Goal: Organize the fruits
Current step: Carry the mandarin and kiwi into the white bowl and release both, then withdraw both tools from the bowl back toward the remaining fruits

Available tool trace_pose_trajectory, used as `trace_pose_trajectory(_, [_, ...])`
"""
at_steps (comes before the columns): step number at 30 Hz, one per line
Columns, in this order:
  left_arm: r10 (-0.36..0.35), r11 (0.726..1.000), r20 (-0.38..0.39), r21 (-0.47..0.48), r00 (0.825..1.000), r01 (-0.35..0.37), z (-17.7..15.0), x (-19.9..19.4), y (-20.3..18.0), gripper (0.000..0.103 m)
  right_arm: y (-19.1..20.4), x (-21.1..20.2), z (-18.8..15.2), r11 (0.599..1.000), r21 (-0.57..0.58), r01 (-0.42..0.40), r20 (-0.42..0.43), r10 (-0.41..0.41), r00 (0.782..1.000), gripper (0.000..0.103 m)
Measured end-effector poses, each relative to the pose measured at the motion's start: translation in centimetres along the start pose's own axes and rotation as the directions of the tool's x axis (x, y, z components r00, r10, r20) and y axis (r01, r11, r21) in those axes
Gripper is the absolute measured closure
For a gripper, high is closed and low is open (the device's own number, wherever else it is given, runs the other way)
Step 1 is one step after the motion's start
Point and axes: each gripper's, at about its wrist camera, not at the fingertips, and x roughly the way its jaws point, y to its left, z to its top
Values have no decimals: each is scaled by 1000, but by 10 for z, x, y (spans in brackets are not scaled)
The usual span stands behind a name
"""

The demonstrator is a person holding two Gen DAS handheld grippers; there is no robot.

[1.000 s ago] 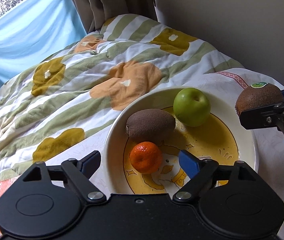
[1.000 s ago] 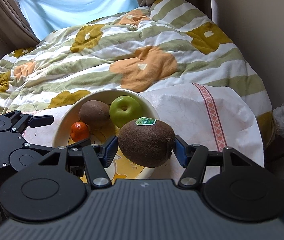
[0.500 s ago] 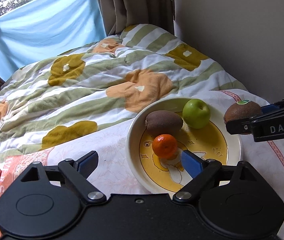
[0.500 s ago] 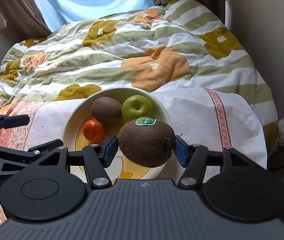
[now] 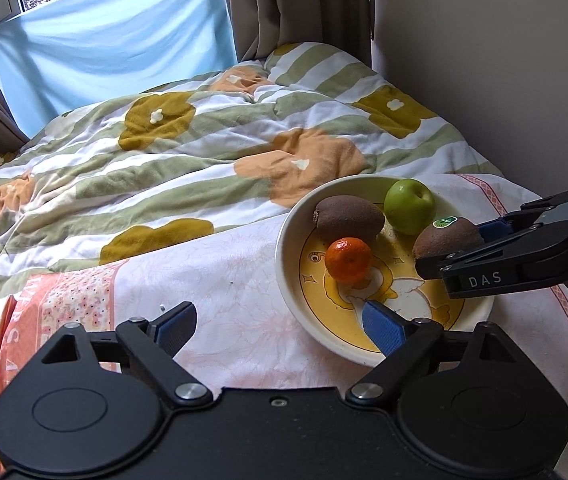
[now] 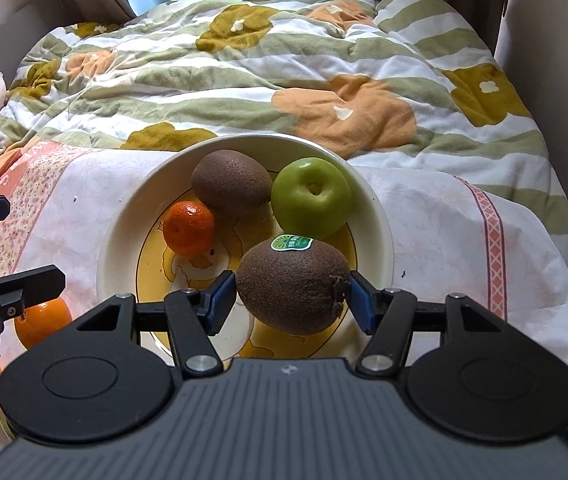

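Observation:
A cream bowl with a yellow duck print [image 5: 291, 216] [image 6: 379, 216] sits on the bed and holds a kiwi [image 5: 348, 213] [image 6: 230, 178], a green apple [image 5: 409, 206] [image 6: 311, 197] and a mandarin [image 5: 347, 259] [image 6: 188, 227]. My right gripper [image 6: 292, 295] [image 5: 463, 246] is shut on a second kiwi with a green sticker [image 6: 293, 285] [image 5: 445, 238], held over the bowl's right side. My left gripper [image 5: 280, 326] is open and empty, low at the bowl's near left rim.
A flowered quilt [image 5: 204, 152] covers the bed behind the bowl. A white and pink cloth [image 5: 204, 280] lies under the bowl. Two oranges [image 6: 42, 322] lie at the near left behind my left gripper's fingers. A wall [image 5: 483, 40] stands at the right.
My right gripper has carried the stickered kiwi from beyond the right rim to over the bowl. My left gripper has pulled back and to the left, away from the bowl.

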Motion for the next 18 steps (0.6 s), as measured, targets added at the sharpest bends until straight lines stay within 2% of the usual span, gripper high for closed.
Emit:
trace_pose_trajectory(5, [-2,1000,-7,-7,1000,2,-4,0,-2,10,2,8,-2,999,-27,22,-9,-22,1000,27])
trace_pose_trajectory(8, [8,1000,-5,-3,1000,-8,-4,-1,-4,10,5,1,-3,997,-48,54,51,-51,997,0])
trace_pose_trajectory(10, [12,1000,-2,-7,1000,-12,-5,-3,-4,10,8,-5,-3,995,-71,67,81,-61,995,0])
trace_pose_trajectory(13, [23,1000,5,-18,1000,-23,-7,-6,-5,10,10,-9,-6,992,-107,70,79,-62,995,0])
trace_pose_trajectory(18, [30,999,23,-27,999,-29,-6,-15,-6,10,7,-20,-9,996,-82,42,107,-34,994,0])
